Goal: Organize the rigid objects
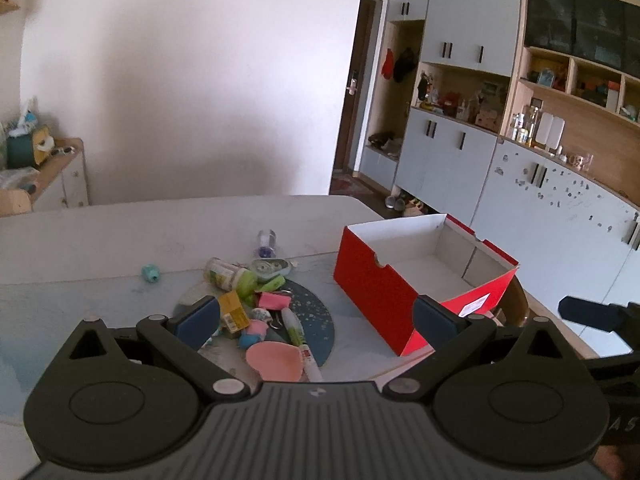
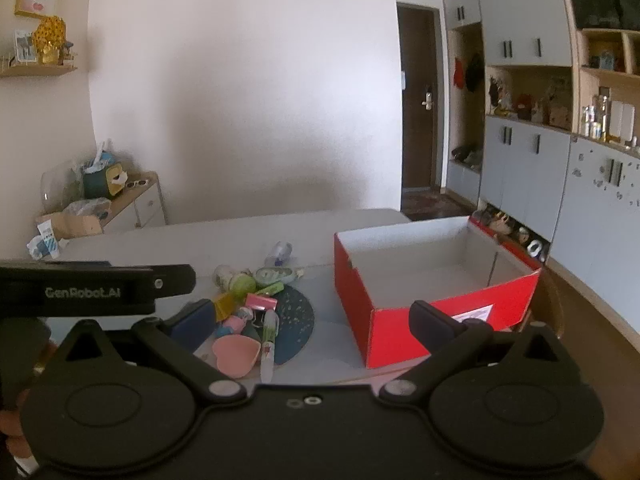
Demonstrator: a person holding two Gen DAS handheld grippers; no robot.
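Note:
A heap of small rigid items lies on the table: a pink heart-shaped dish (image 1: 274, 361) (image 2: 235, 354), a white-green marker (image 1: 298, 332) (image 2: 269, 334), a pink binder clip (image 1: 273, 301) (image 2: 261, 302), a yellow box (image 1: 233, 309), a green-capped bottle (image 1: 230, 276) (image 2: 239, 283) and a correction tape (image 1: 271, 267) (image 2: 276, 275). An open red shoebox (image 1: 376, 296) (image 2: 400, 326) with a white, bare inside stands to the right. My left gripper (image 1: 316, 318) hovers open above the heap. My right gripper (image 2: 310, 322) is open too, between heap and box.
A teal sharpener (image 1: 151, 272) and a small clear bottle (image 1: 266, 242) (image 2: 280, 252) lie apart from the heap. A round dark mat (image 1: 320, 320) lies under the items. The table edge runs behind; cabinets stand at the right, and a low sideboard (image 2: 132, 200) at the left.

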